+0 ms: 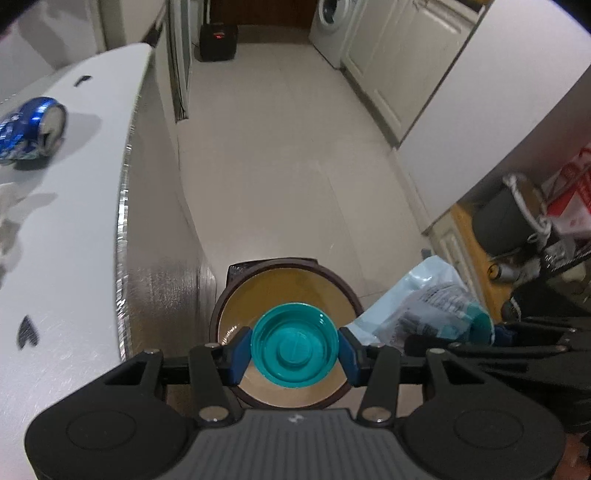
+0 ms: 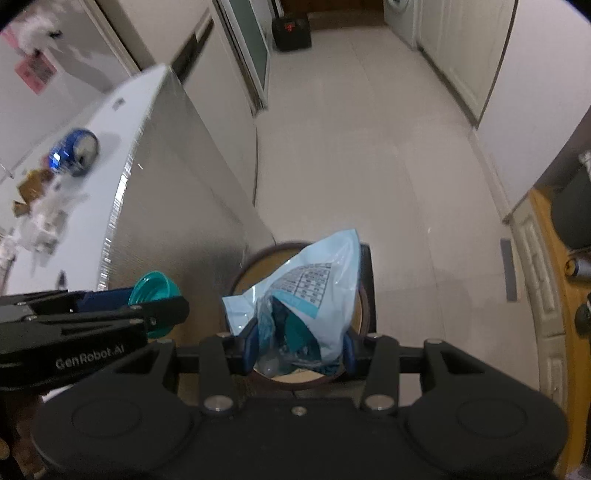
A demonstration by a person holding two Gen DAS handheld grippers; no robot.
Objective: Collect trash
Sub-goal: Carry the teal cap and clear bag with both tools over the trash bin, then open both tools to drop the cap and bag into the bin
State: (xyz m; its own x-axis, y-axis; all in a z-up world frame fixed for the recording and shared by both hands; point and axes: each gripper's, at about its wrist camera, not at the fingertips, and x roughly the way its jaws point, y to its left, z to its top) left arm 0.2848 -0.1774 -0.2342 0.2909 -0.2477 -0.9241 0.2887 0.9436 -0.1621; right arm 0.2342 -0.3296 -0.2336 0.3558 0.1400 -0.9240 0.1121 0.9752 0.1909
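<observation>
My left gripper [image 1: 294, 350] is shut on a teal plastic cup [image 1: 294, 345], held over a round brown trash bin [image 1: 236, 291] on the floor; the cup also shows in the right wrist view [image 2: 155, 286]. My right gripper [image 2: 298, 345] is shut on a light blue plastic bag [image 2: 321, 284], also over the bin's rim [image 2: 258, 258]. The bag shows in the left wrist view [image 1: 417, 302] too. A crushed blue can [image 1: 31, 129] lies on the white table [image 1: 74, 240].
Crumpled paper and wrappers [image 2: 40, 210] lie on the table left of the can [image 2: 75, 151]. The silver table side [image 2: 177, 192] stands next to the bin. A black heater [image 1: 218, 42], washing machine [image 1: 332, 26], and a wooden shelf [image 1: 476, 251] with clutter border the floor.
</observation>
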